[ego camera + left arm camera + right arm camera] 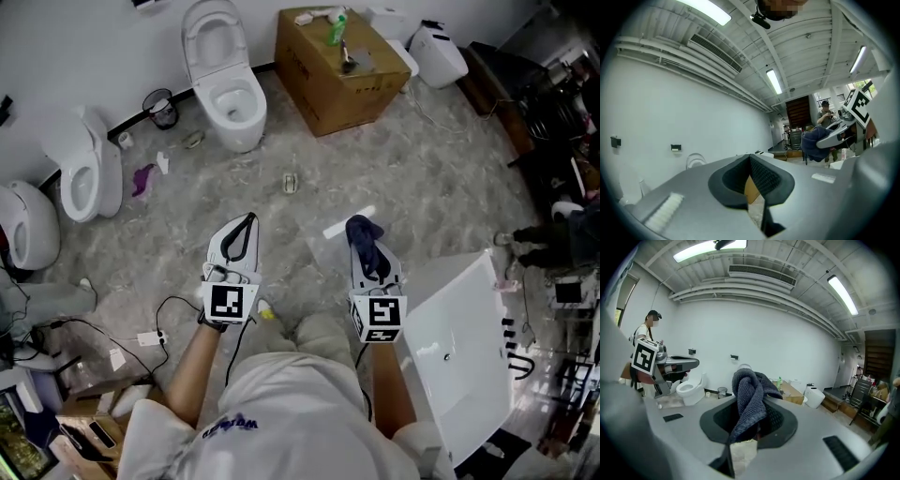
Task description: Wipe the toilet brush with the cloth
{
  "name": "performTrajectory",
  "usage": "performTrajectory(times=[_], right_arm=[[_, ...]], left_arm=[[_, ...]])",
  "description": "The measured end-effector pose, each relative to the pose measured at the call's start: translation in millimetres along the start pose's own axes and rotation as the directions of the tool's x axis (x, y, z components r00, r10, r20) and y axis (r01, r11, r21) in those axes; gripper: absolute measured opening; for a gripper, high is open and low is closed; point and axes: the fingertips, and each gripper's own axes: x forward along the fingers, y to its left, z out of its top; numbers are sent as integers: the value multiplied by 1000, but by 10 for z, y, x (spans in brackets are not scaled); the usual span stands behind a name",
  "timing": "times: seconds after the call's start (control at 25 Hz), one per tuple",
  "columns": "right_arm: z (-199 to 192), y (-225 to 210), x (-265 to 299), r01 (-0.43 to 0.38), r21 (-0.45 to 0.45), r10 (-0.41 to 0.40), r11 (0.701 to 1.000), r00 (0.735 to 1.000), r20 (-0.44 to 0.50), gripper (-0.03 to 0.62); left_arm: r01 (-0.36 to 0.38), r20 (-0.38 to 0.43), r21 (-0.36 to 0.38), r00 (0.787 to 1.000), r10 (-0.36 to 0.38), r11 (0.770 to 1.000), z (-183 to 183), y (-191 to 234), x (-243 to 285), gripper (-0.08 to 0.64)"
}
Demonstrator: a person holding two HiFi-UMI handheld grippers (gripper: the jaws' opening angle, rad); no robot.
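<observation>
While my right gripper (363, 232) squeezes the blue cloth (750, 394), my left gripper (247, 219) is closed on nothing; I can't spot the toilet brush; wiping hasn't started, I think; next I must find and hold the brush.

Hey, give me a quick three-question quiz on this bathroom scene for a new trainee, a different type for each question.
1. Multiple choice: what does the right gripper hold? A) a sponge B) a dark blue cloth C) a spray can
2. True or false: the left gripper is clamped on a brush.
3. Fill in: the green bottle sits on top of the cardboard ____.

Key: 1 B. 2 false, its jaws are together with nothing between them. 3 box.
</observation>
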Motion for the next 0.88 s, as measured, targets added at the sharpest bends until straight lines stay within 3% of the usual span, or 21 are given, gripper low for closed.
performTrajectory(times=[0.24,0.4,0.88], right_arm=[[-102,-160,209,15,-18,-16,1000,999,-51,92],[-108,-349,407,5,54,-2,999,999,-41,92],[-558,-944,1495,-91,48,95,995,990,-106,92]], left_arm=[[34,-15,-9,999,-34,999,-146,14,308,2],[27,-39,5,999,-26,1000,-272,31,532,2],[22,-166,69,986,-10,997,-776,44,1511,2]])
